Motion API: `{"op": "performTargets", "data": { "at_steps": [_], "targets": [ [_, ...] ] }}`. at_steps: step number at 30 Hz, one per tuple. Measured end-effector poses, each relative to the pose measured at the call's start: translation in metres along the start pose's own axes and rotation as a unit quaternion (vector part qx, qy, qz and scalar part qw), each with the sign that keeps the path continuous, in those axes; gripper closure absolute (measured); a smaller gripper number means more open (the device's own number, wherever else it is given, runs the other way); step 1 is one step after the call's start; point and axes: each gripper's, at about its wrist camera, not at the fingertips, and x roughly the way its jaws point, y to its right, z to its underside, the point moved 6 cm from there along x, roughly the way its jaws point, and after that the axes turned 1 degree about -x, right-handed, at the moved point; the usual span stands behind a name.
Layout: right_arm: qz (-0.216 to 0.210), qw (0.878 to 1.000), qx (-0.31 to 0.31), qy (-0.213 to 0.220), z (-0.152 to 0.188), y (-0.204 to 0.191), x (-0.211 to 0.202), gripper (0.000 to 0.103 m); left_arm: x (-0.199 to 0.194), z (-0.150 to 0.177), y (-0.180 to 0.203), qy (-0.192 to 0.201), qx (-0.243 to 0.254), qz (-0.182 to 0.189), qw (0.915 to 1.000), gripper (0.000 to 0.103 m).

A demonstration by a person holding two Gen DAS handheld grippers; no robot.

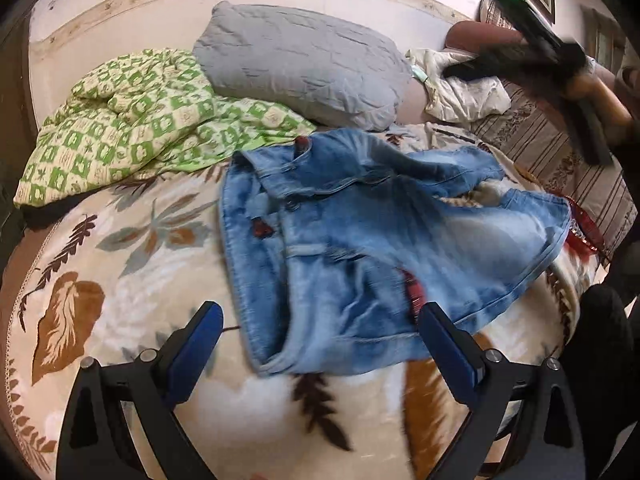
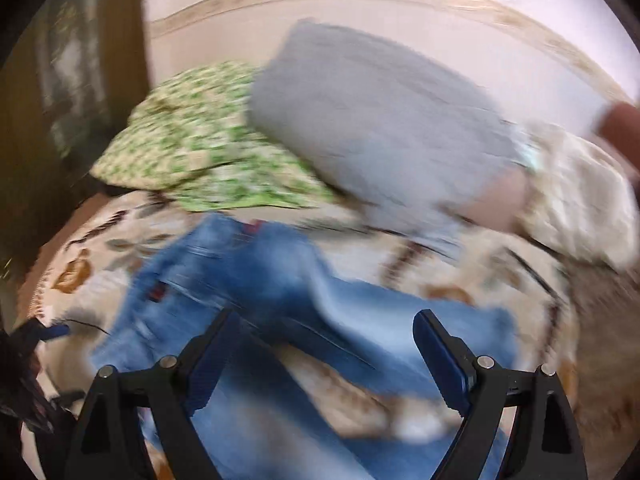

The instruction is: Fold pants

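Light blue denim pants [image 1: 360, 240] lie crumpled on a leaf-patterned blanket [image 1: 120, 264] on the bed. My left gripper [image 1: 320, 316] is open, hovering over the near edge of the pants with nothing between its blue pads. The right gripper shows in the left wrist view as a dark blurred shape [image 1: 560, 64] raised at the upper right. In the right wrist view, my right gripper [image 2: 324, 324] is open and empty above the pants [image 2: 260, 280]. That view is smeared by motion.
A grey pillow [image 1: 300, 64] and a green checked quilt [image 1: 128, 120] lie at the back of the bed. White cloth [image 1: 460, 88] and a striped sheet [image 1: 552, 160] are at the right. A red object [image 1: 584, 228] sits by the pants' right edge.
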Motion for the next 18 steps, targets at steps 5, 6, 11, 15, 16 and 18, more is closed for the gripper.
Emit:
{"op": "performTargets", "data": {
  "at_steps": [5,6,11,15,16,18],
  "targets": [
    [-0.024,0.998,-0.059,-0.027,-0.048,-0.068,0.070,0.013,0.021,0.016,-0.027,-0.019,-0.052,-0.002,0.9984,0.005],
    [-0.027,0.997,-0.070,-0.037,-0.056,-0.082,0.089,0.013,0.026,0.018,-0.032,-0.024,-0.075,0.002,0.9969,0.005],
    [-0.014,0.991,-0.104,-0.086,-0.071,-0.115,0.160,0.013,0.055,0.031,-0.040,-0.052,-0.153,0.011,0.9867,0.005],
    [0.027,0.981,-0.152,-0.116,-0.073,-0.132,0.218,0.013,0.059,0.028,-0.035,-0.042,-0.155,-0.001,0.9870,0.005],
    [0.033,0.980,-0.159,-0.119,-0.075,-0.133,0.227,0.013,0.060,0.027,-0.035,-0.037,-0.165,-0.003,0.9857,0.005],
    [0.041,0.977,-0.169,-0.125,-0.077,-0.139,0.248,0.013,0.058,0.028,-0.036,-0.033,-0.167,-0.005,0.9854,0.010]
  ]
}}
